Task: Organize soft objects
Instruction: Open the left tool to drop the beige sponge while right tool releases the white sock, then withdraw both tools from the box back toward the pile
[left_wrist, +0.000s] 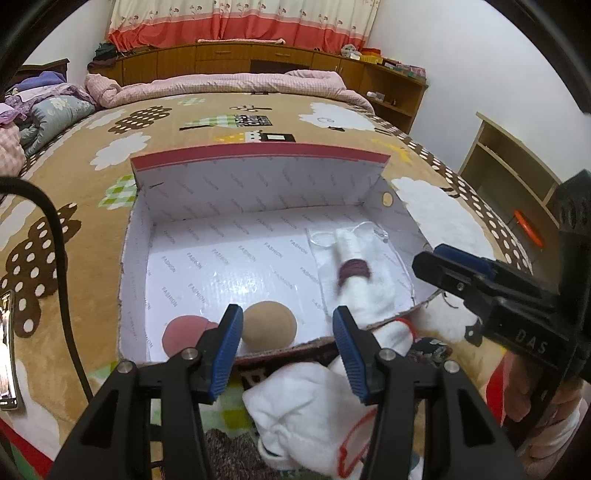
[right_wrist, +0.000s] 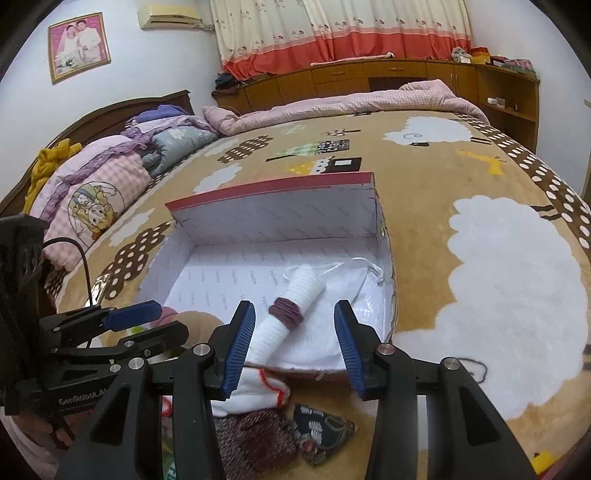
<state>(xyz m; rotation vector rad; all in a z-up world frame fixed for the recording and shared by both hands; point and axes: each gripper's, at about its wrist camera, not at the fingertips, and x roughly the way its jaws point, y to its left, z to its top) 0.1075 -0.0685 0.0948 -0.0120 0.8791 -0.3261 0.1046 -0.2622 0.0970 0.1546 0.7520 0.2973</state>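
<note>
Landmark: the open shoe box (left_wrist: 255, 192) on the bed (left_wrist: 74, 177), its hinged red-edged lid standing up at the far side.

We note a white sock (right_wrist: 295, 314) lying half in, half out of the box. Its long axis runs from the near rim diagonally toward the far right corner; the ribbed cuff end points into the box, and the foot end hangs over the near rim onto the bed. A dark maroon band (right_wrist: 286, 312) circles it about midway. It rests on a white cloth (right_wrist: 321, 332) spread in the right half of the box.

In the left near corner of the box we see a tan round pad (left_wrist: 269, 326) and, just beside it, a pinkish-red round pad (left_wrist: 184, 334).

Outside the box, against its near rim, a second white sock with red trim (left_wrist: 306, 410) lies bunched; a speckled maroon knit piece (right_wrist: 255, 435) and a dark patterned piece (right_wrist: 325, 424) sit just beside it.

Left gripper (left_wrist: 288, 350): fingers apart, nothing between the pads, hovering over the near rim above the tan pad. Right gripper (right_wrist: 295, 347): fingers apart, straddling the banded sock at the near rim without pressing on it.
</note>
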